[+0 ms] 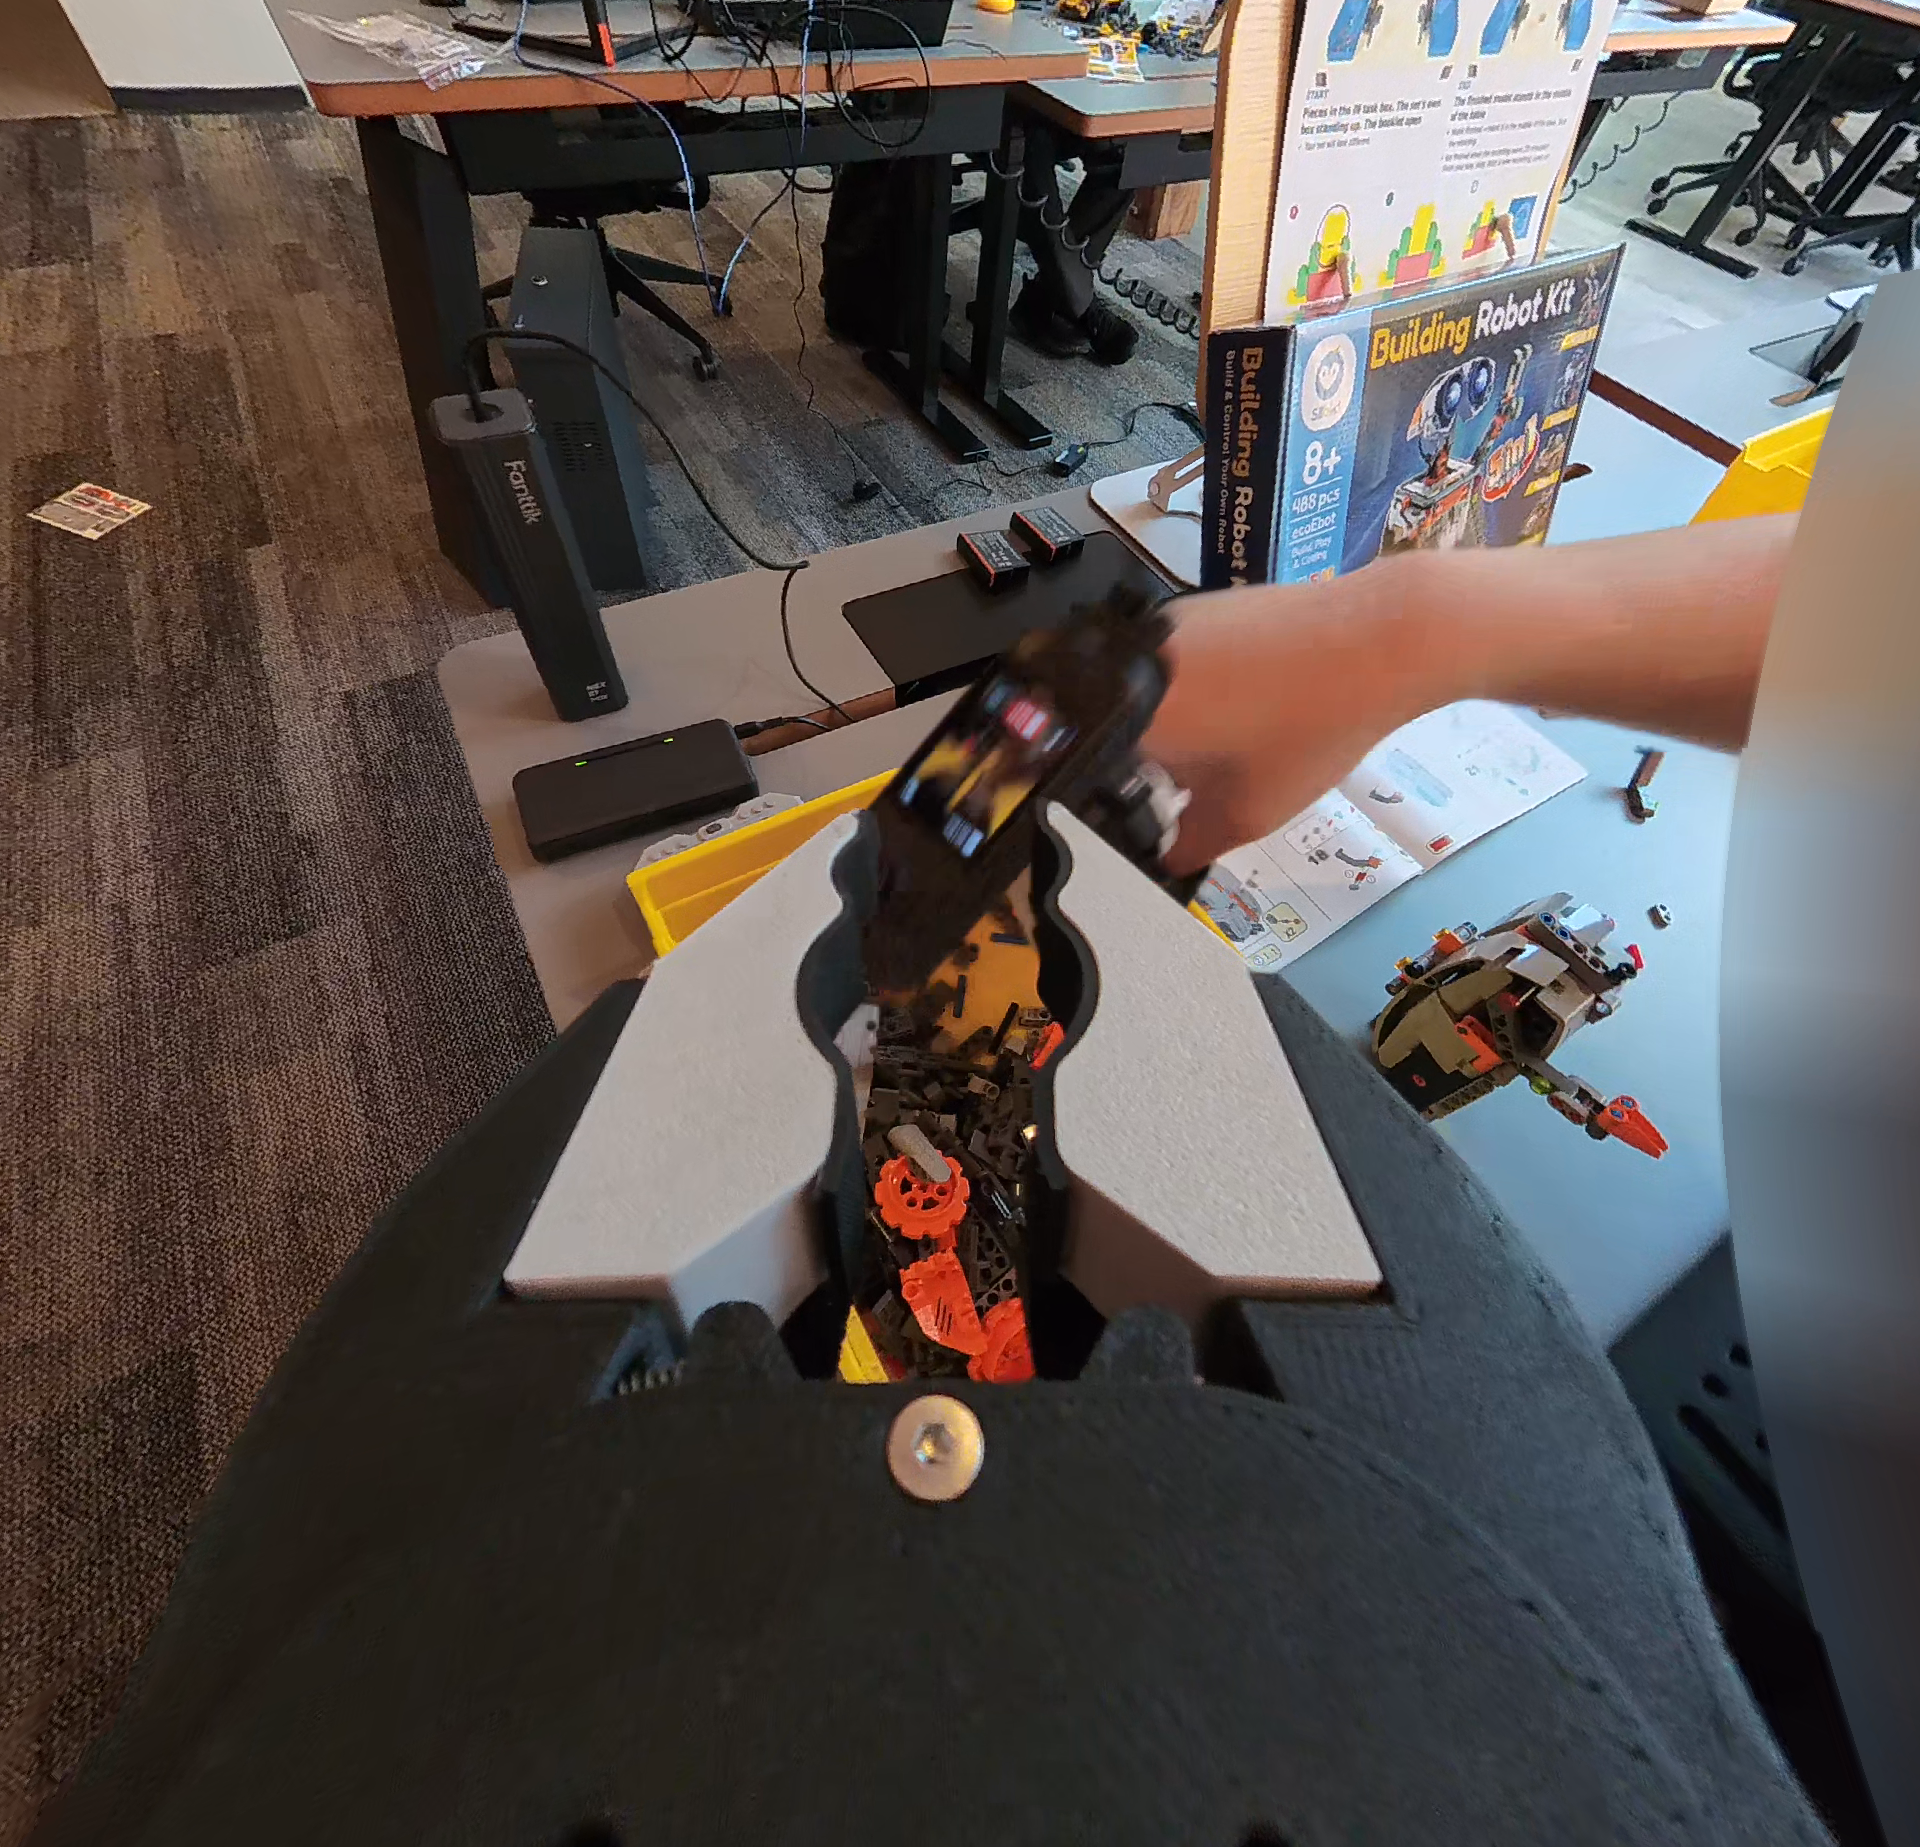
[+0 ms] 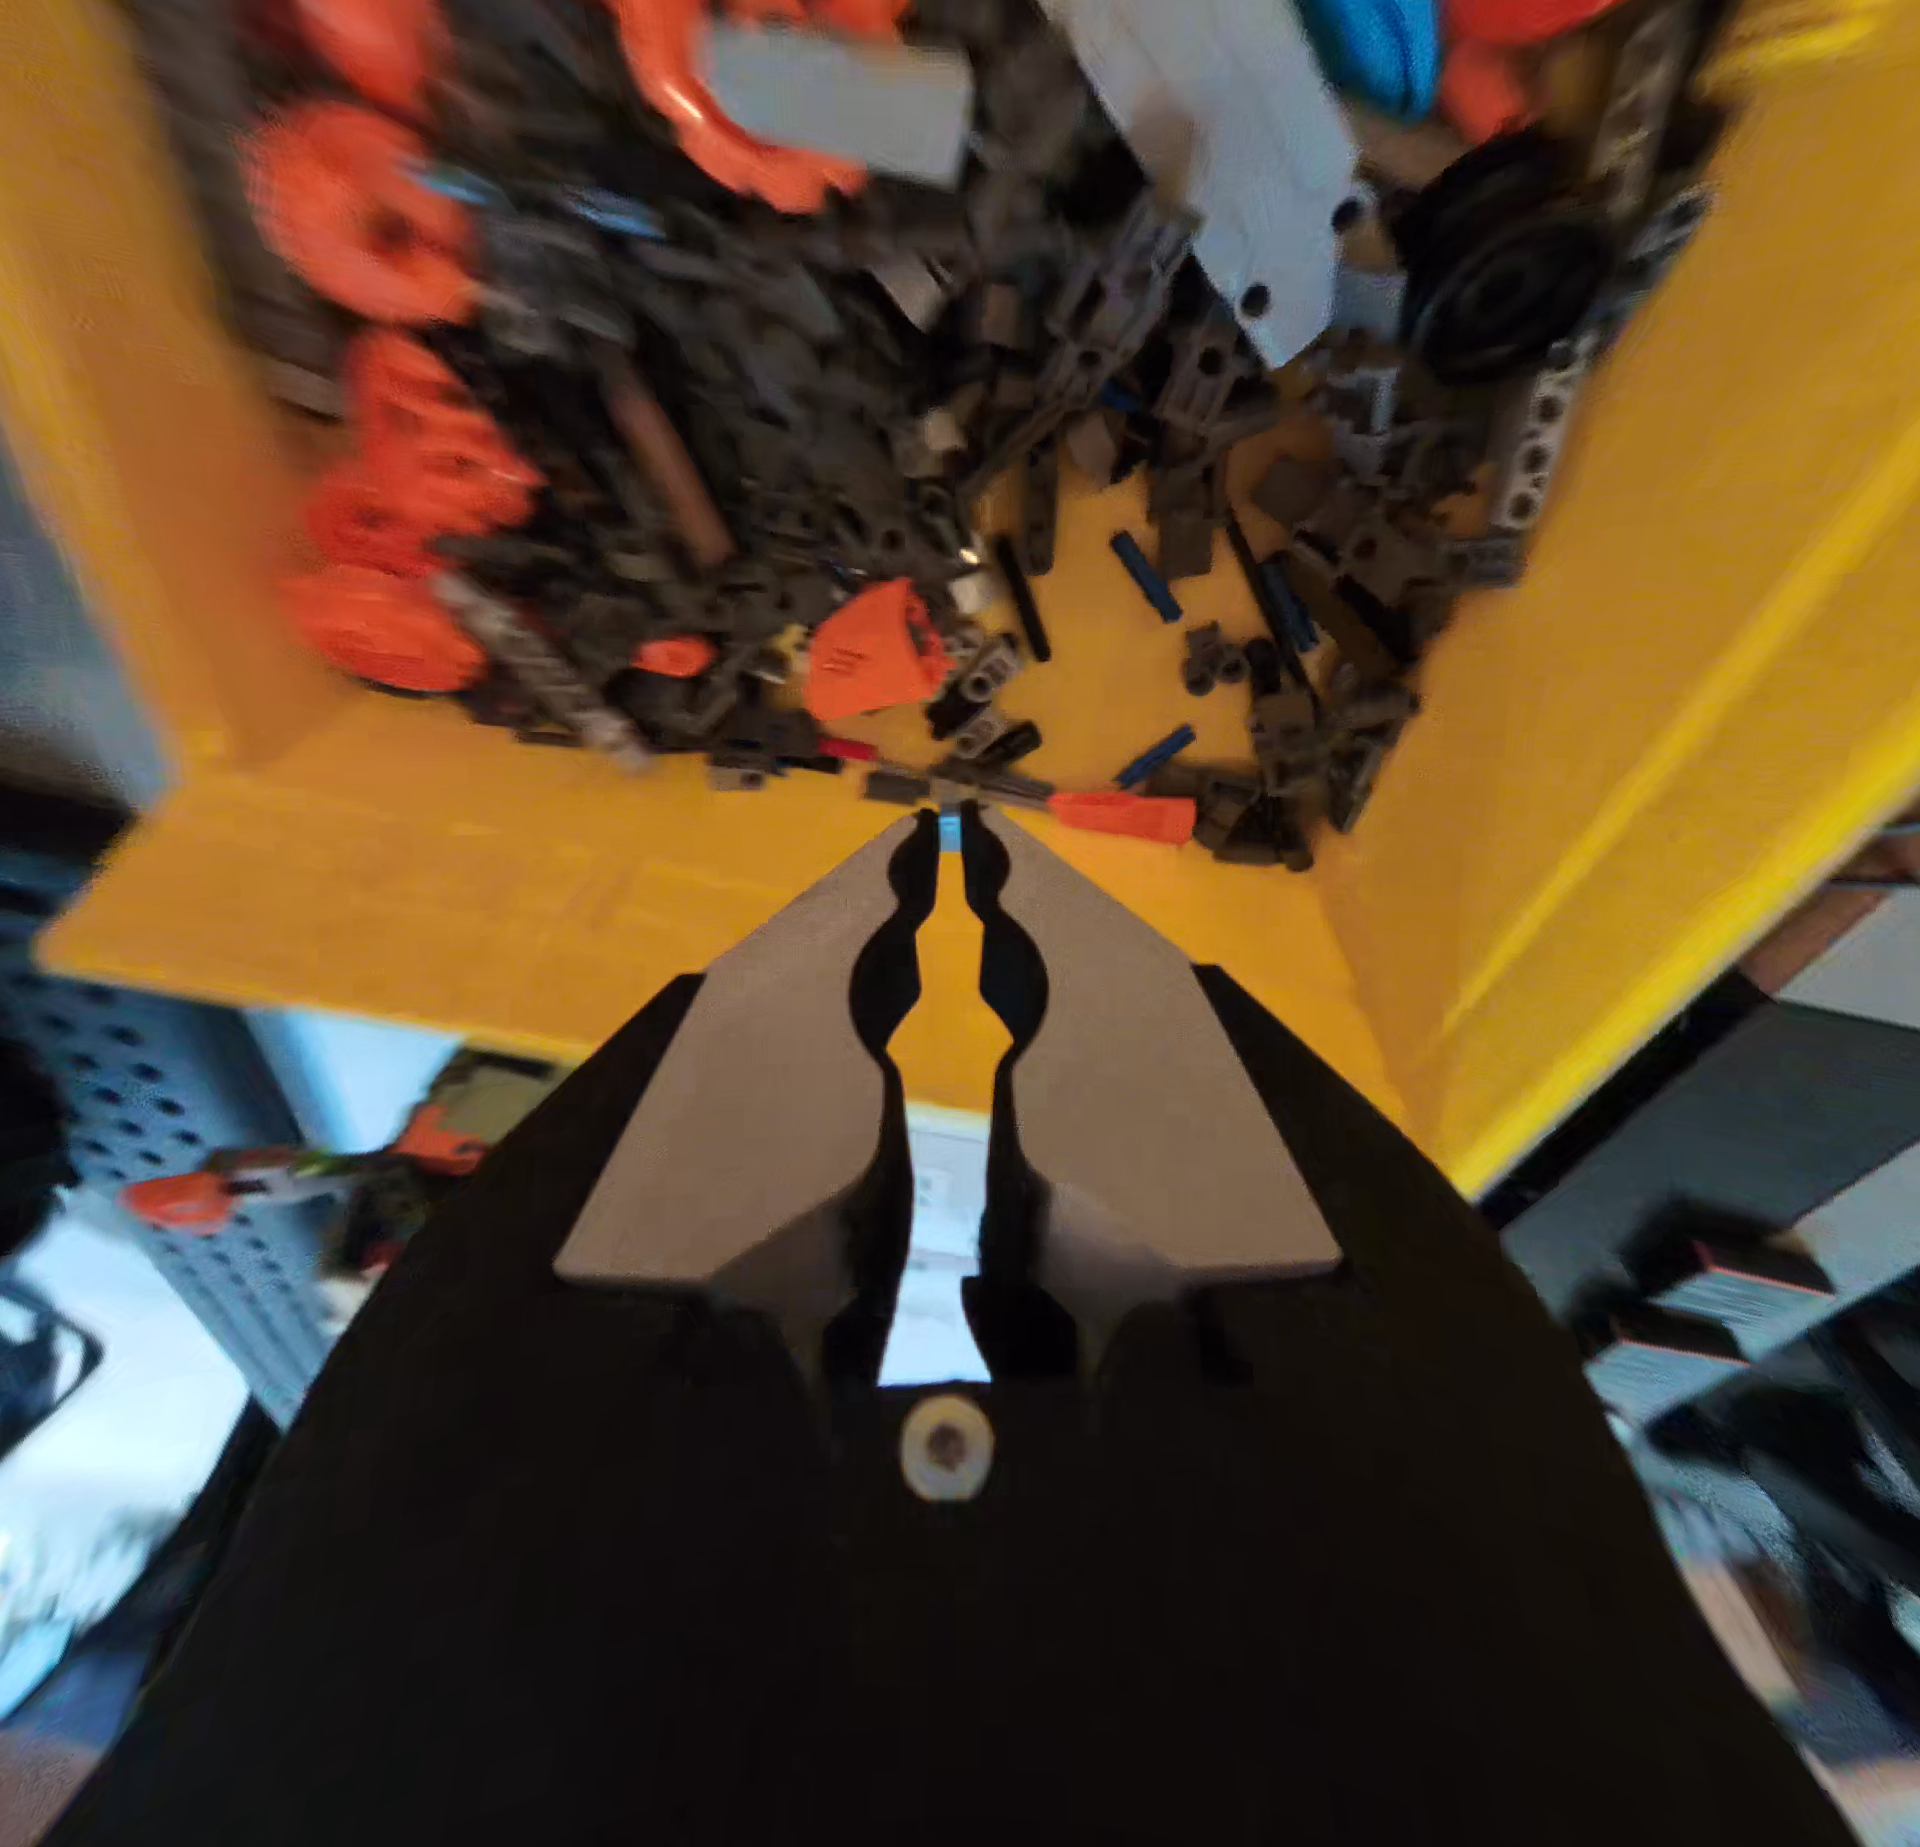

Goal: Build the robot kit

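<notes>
Overhead, left gripper (image 1: 951,924) spread apart above yellow bin (image 1: 717,862) of bricks; right gripper (image 2: 948,823) clamped on small blue piece (image 2: 949,829) (blurred).

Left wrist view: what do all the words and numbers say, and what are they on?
I can't copy writing out; here is what bears it.
Blue toy box: big print on front and side.
White poster behind it: small print.
Black upright device: a brand mark.
Open booklet: too small.
Sheet on carpet: blurred.
Right wrist view: none; its tool pinches a plain blue piece.
</notes>
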Tool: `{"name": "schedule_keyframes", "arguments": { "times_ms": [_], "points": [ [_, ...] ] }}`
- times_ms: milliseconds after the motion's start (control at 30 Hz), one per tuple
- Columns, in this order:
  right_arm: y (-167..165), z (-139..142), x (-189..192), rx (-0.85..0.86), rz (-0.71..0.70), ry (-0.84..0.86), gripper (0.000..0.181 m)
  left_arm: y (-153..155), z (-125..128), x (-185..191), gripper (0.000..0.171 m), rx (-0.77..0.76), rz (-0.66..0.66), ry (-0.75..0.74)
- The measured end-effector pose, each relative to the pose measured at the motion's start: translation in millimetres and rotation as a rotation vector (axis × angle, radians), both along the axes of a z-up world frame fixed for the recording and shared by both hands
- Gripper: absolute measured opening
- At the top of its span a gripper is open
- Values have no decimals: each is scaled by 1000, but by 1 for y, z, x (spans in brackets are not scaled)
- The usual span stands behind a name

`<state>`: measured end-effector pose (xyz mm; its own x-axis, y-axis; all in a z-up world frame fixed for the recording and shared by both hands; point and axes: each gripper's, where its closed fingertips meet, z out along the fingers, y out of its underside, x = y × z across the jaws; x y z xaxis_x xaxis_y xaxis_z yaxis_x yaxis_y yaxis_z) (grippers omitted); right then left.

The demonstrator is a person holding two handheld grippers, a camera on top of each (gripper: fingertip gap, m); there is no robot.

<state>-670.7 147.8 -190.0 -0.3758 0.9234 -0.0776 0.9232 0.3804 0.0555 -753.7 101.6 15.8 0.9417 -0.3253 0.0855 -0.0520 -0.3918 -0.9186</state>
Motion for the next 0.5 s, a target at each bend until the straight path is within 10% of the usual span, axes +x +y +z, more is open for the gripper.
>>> {"name": "schedule_keyframes", "arguments": {
  "times_ms": [233,500],
  "points": [
    [-37,136,137,12,-198,675,4,-2,2,13,28,7,-30,13],
    [-45,-18,408,576,-207,664,4,0,-5,36,28,-18,-67,78]
  ]
}}
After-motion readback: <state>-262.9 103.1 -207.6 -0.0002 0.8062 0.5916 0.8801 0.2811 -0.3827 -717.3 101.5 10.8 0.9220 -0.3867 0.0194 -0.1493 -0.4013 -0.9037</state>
